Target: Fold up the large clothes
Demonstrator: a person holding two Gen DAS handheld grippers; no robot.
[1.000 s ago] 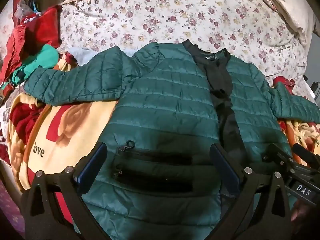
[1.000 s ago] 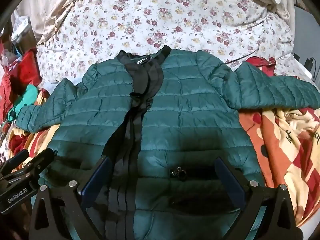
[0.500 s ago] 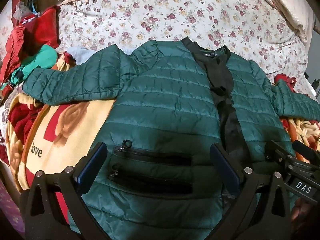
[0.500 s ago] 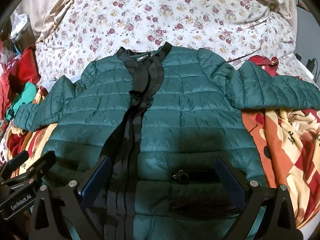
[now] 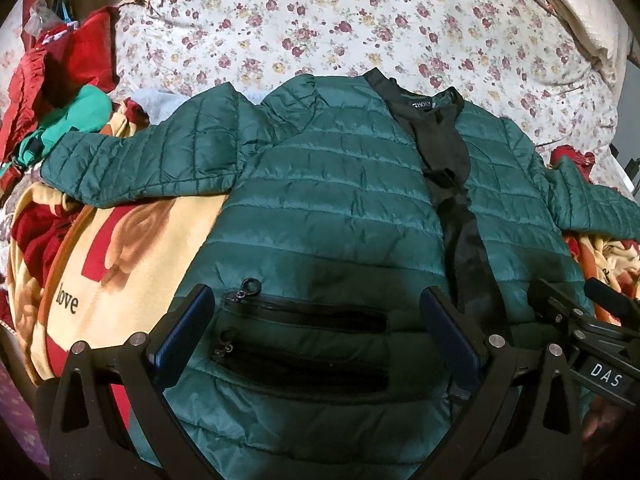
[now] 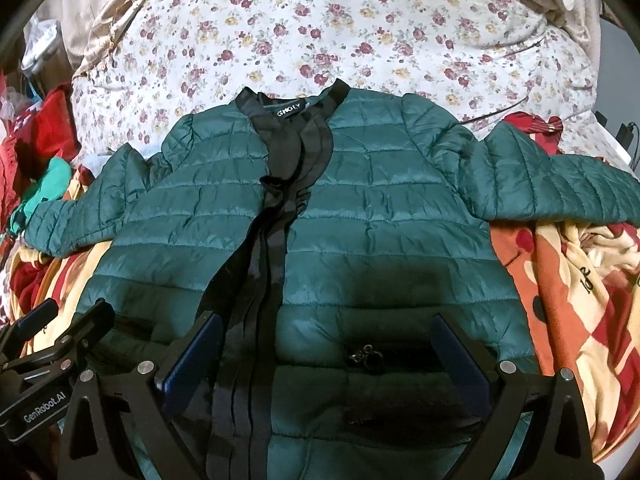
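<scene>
A dark green quilted jacket (image 5: 340, 208) lies face up and spread flat on the bed, collar at the far side, both sleeves out sideways. Its black front placket (image 6: 264, 248) runs down the middle. My left gripper (image 5: 316, 324) is open and empty, hovering over the two zip pockets (image 5: 304, 316) near the hem. My right gripper (image 6: 324, 344) is open and empty over the other zip pocket (image 6: 366, 356). The jacket fills the right wrist view (image 6: 380, 216) too. Each gripper shows in the other's view, the right one (image 5: 592, 332) and the left one (image 6: 52, 336).
A floral bedspread (image 5: 360, 28) covers the far half of the bed. A yellow and red blanket (image 5: 120, 248) lies under the jacket and shows at its right (image 6: 568, 280). Red and green clothes (image 5: 60, 92) are piled at the far left.
Both grippers have drawn back a little toward the hem, so the jacket sits slightly farther off in both views. The jacket itself has not moved.
</scene>
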